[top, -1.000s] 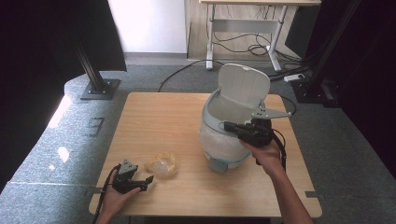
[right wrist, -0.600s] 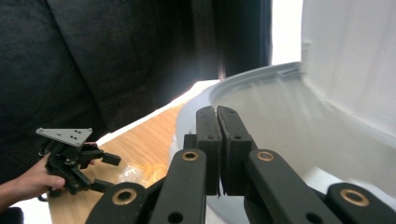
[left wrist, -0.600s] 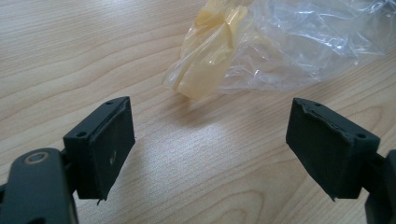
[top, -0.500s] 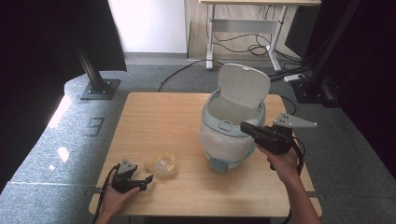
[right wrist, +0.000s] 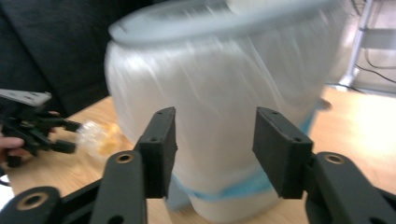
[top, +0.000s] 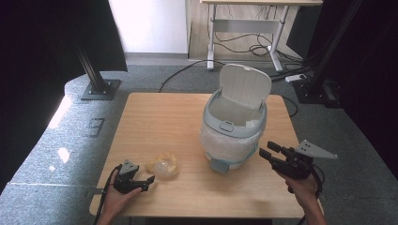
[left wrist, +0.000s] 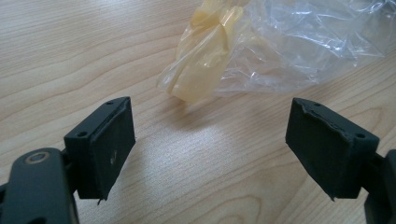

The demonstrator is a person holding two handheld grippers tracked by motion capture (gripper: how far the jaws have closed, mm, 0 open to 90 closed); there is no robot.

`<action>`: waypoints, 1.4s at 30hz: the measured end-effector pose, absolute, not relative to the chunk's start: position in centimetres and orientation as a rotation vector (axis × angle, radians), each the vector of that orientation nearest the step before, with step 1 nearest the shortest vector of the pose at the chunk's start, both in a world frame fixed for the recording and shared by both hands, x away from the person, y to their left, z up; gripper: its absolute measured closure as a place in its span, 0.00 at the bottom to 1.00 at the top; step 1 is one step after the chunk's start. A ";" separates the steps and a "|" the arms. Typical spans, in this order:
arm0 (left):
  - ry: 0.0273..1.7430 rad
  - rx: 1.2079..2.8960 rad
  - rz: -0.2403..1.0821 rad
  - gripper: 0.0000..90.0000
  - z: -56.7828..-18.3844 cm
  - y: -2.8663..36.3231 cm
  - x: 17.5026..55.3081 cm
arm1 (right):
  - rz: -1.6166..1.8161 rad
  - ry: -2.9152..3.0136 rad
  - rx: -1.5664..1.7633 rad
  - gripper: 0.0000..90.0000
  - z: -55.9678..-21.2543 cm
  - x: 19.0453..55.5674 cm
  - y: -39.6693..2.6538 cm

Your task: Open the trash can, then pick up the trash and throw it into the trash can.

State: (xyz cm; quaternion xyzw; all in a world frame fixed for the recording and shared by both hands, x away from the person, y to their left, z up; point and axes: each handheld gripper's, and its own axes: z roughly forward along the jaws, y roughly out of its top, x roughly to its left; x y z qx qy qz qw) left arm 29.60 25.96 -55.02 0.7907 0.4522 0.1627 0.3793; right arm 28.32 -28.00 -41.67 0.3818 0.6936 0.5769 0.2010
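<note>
A pale blue-grey bin (top: 234,126) lined with white plastic is seen; a clear and yellowish bag (left wrist: 261,46) lies beyond black fingers (left wrist: 105,144); the worktop (top: 159,122) is light woodgrain.

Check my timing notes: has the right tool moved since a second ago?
Yes. The right tool has drawn back from over the pale lidded plastic bin to the table's right edge, its jaws just opening, empty.

Both grippers matte black: left gripper (top: 149,180), right gripper (top: 266,153). Square rubber-faced pads (left wrist: 112,144), edges chipped, small screw holes on top; brass-ringed pivot pins behind. Grey three-cornered plate topside, black cable off the rear. Forearms bare, no sleeves near the table (top: 155,117) edge
</note>
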 end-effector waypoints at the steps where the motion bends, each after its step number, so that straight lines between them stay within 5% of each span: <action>1: 1.154 2.023 0.415 0.17 -55.0 25.9 29.6 | 1.602 1.928 1.085 0.52 -42.3 28.2 -28.2; 18: 1.152 2.025 0.413 0.17 -55.0 25.8 29.6 | 1.273 2.017 1.249 0.43 -52.1 28.4 -28.9; 42: 1.116 2.005 0.446 0.12 -54.1 25.4 29.6 | 1.254 2.053 1.276 0.43 -54.0 28.5 -28.6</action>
